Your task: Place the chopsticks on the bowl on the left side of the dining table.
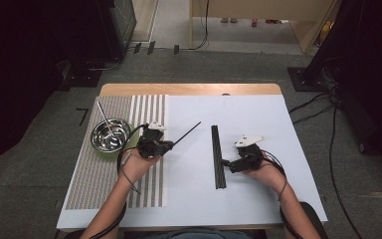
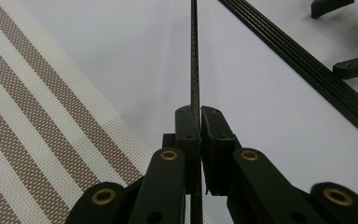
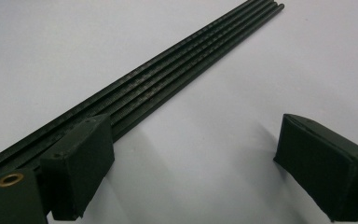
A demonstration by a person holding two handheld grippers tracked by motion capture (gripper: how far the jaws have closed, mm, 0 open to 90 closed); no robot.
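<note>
The left gripper has its two black jaws pressed together on a thin black rod, a slender stick with a finely ridged surface. In the high view that rod sticks out from the left gripper up and to the right, over the white table sheet, with its far end well short of the bundle beside it.

That bundle is a row of matching thin black rods lying flat and side by side on the white sheet, near the table's middle (they run straight away from the person). The right gripper sits at the bundle's right edge, and in the right gripper view its jaws stand wide apart with nothing between them; one of its pads lies just against the near end of the row of rods, the other is well clear on bare sheet.

To the left of the left hand, a round shiny metal bowl rests on a brown-and-cream striped woven placemat, with a thin metal stick leaning out over its far rim.
</note>
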